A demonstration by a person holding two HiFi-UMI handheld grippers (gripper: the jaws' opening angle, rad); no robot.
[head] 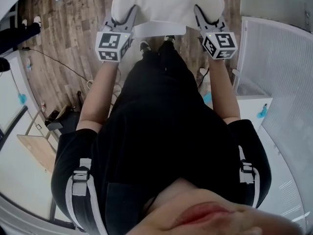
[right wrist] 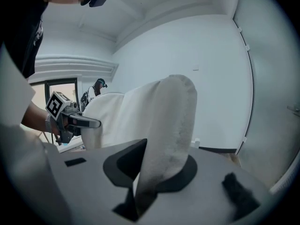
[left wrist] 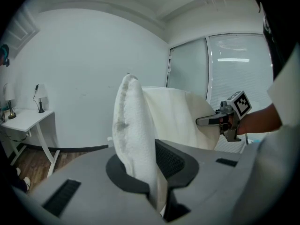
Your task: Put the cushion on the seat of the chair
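Note:
A thick white cushion (head: 166, 3) hangs in front of me over the wooden floor, held by its two side edges. My left gripper (head: 129, 16) is shut on its left edge and my right gripper (head: 200, 14) on its right edge. In the left gripper view the fluffy cushion (left wrist: 133, 130) edge is pinched between the jaws of the left gripper (left wrist: 154, 184), and the right gripper (left wrist: 213, 121) shows across it. In the right gripper view the cushion (right wrist: 171, 125) is clamped in the right gripper (right wrist: 143, 186), with the left gripper (right wrist: 86, 123) beyond. No chair is in view.
The wooden floor (head: 63, 38) carries a cable and small items at the left. A white ribbed partition (head: 279, 67) stands at the right. A white desk (left wrist: 26, 120) with a lamp stands by the wall. A person (right wrist: 97, 89) stands far off.

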